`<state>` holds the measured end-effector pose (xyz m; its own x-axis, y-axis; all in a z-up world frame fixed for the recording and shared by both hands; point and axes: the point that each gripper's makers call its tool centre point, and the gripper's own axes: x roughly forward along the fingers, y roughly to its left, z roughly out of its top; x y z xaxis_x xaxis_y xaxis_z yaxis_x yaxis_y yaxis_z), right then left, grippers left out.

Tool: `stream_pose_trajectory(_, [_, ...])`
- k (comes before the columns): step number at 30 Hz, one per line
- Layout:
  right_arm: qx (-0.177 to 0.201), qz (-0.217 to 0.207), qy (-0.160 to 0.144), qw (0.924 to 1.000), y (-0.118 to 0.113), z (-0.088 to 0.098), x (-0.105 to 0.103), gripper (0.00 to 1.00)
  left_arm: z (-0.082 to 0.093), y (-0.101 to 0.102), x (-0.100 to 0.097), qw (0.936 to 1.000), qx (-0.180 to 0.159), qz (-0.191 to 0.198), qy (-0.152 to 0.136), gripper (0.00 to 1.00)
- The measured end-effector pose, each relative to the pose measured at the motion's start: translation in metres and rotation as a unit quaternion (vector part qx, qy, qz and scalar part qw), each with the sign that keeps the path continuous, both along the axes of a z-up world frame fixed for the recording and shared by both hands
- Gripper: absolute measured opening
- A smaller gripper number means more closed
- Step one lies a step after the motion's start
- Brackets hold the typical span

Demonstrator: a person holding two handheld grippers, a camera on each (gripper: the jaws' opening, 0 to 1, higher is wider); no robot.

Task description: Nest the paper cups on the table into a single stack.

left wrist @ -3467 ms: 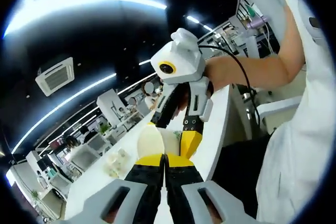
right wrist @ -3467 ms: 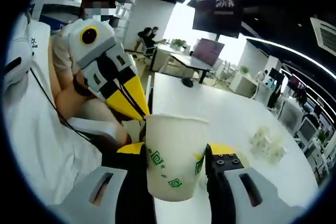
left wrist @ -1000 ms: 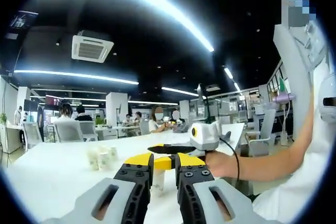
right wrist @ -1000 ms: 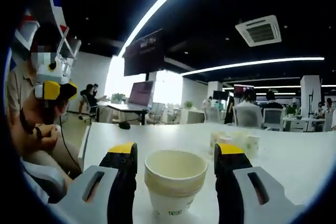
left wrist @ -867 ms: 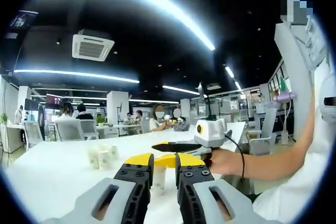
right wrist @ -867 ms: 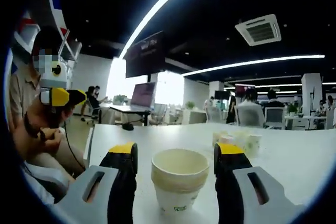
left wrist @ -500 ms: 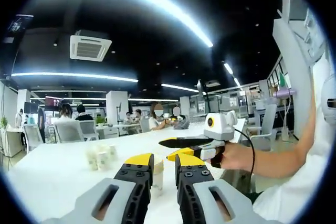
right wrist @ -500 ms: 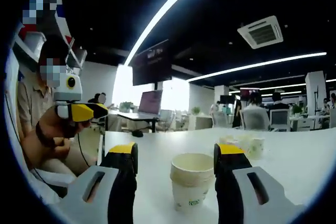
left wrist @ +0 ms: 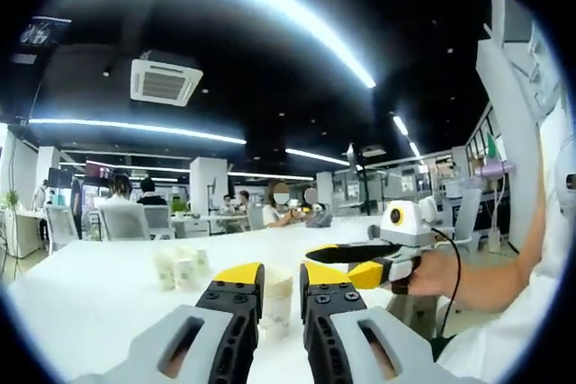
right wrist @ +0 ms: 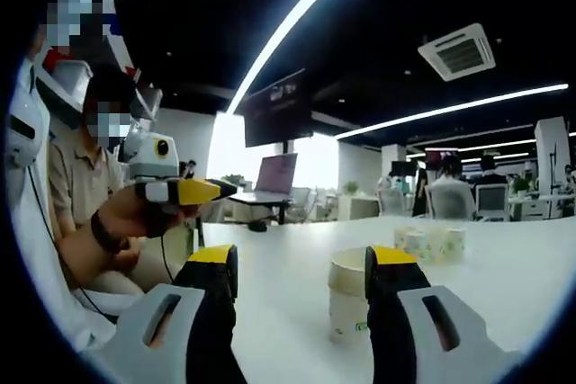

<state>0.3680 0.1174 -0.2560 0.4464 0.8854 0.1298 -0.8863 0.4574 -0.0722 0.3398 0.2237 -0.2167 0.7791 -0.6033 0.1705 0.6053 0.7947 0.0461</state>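
**Paper cups: one stack standing, a cluster left to nest**

The white table [right wrist: 288,276] carries everything. On it, the nested stack of paper cups [right wrist: 349,305] stands upright and free; in the right gripper view it sits beyond the jaws, partly hidden behind the right-hand jaw. In the left gripper view the same stack [left wrist: 278,301] shows through the narrow gap between that gripper's jaws, standing past their tips.

Farther along the table, a small cluster of loose cups [right wrist: 429,244] stands well apart from the stack; the left gripper view shows the cluster [left wrist: 179,267] too. So the task looks partly done: some cups are nested, and these appear left to add.

The right gripper [right wrist: 301,263] is spread wide and holds nothing. The left gripper [left wrist: 281,274] has its jaws drawn nearly together on nothing. Each gripper also appears in the other's view, held above the table edge.
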Motion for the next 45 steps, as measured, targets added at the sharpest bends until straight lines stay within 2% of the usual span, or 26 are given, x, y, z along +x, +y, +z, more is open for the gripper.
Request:
stream_pose_trajectory(3, [0.000, -0.007, -0.004, 1.0000, -0.008, 0.003, -0.003, 0.60, -0.003, 0.012, 0.009, 0.9998, -0.007, 0.016, 0.010, 0.18])
stream_pose_trajectory(6, [0.013, -0.014, -0.009, 0.9998, -0.015, 0.010, -0.006, 0.59, -0.006, 0.019, 0.016, 0.9994, 0.004, 0.030, 0.015, 0.18])
stream_pose_trajectory(10, [0.024, -0.013, -0.018, 0.9995, -0.018, 0.016, -0.011, 0.58, -0.012, 0.032, 0.036, 0.9981, 0.022, 0.054, 0.021, 0.19])
stream_pose_trajectory(12, [0.035, -0.007, -0.011, 0.9993, -0.020, 0.017, -0.012, 0.58, -0.013, 0.050, 0.056, 0.9960, 0.022, 0.084, 0.021, 0.21])
stream_pose_trajectory(15, [0.032, -0.011, -0.009, 0.9994, -0.024, 0.014, -0.010, 0.58, -0.016, 0.071, 0.083, 0.9939, 0.012, 0.106, 0.029, 0.24])
stream_pose_trajectory(20, [0.034, -0.024, -0.016, 0.9990, -0.038, 0.016, -0.009, 0.58, -0.019, 0.090, 0.117, 0.9924, -0.008, 0.115, 0.042, 0.29])
stream_pose_trajectory(23, [0.036, -0.034, -0.014, 0.9986, -0.047, 0.016, -0.005, 0.58, -0.016, 0.085, 0.127, 0.9927, -0.013, 0.109, 0.049, 0.30])
stream_pose_trajectory(27, [0.036, -0.047, -0.018, 0.9981, -0.057, 0.018, -0.004, 0.58, -0.013, 0.077, 0.142, 0.9929, 0.009, 0.110, 0.046, 0.30])
stream_pose_trajectory(34, [0.037, -0.064, -0.027, 0.9969, -0.070, 0.026, -0.005, 0.57, -0.017, 0.067, 0.178, 0.9918, 0.038, 0.106, 0.062, 0.31])
stream_pose_trajectory(37, [0.037, -0.069, -0.027, 0.9965, -0.076, 0.027, -0.002, 0.57, -0.010, 0.063, 0.189, 0.9919, 0.045, 0.110, 0.045, 0.31])
stream_pose_trajectory(41, [0.040, -0.076, -0.027, 0.9959, -0.081, 0.029, -0.001, 0.57, -0.004, 0.069, 0.209, 0.9904, 0.052, 0.122, 0.037, 0.31])
stream_pose_trajectory(44, [0.039, -0.078, -0.028, 0.9958, -0.083, 0.031, -0.002, 0.57, -0.007, 0.073, 0.222, 0.9893, 0.051, 0.128, 0.047, 0.32])
stream_pose_trajectory(45, [0.040, -0.080, -0.032, 0.9955, -0.085, 0.035, -0.004, 0.57, -0.008, 0.077, 0.233, 0.9890, 0.049, 0.131, 0.049, 0.32])
